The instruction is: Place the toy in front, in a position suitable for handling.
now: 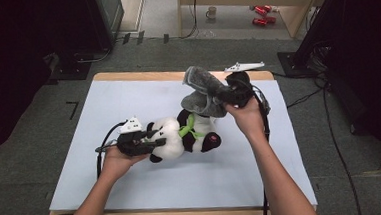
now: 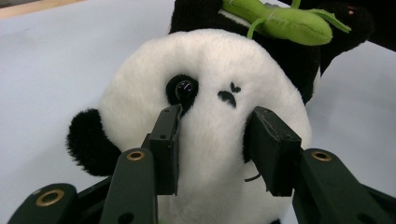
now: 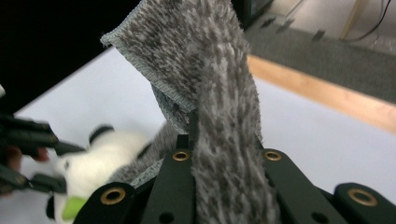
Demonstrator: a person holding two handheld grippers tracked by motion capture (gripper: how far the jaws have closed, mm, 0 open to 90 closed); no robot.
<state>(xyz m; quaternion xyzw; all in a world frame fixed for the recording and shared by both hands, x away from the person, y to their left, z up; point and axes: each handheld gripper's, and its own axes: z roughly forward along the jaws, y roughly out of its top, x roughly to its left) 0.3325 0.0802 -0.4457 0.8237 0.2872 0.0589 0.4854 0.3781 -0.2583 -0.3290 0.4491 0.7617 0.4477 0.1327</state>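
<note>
Panda toy (image 1: 180, 135) beside grey cloth (image 1: 205, 91)

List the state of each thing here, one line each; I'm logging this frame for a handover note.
Panda plush: lying on its side on the table, head clamped.
Grey cloth: lifted above the panda, hanging bunched.
Left hand-held gripper: shut on the panda's head.
Right hand-held gripper: shut on the grey cloth, raised.
Table: covered with a pale sheet.
</note>
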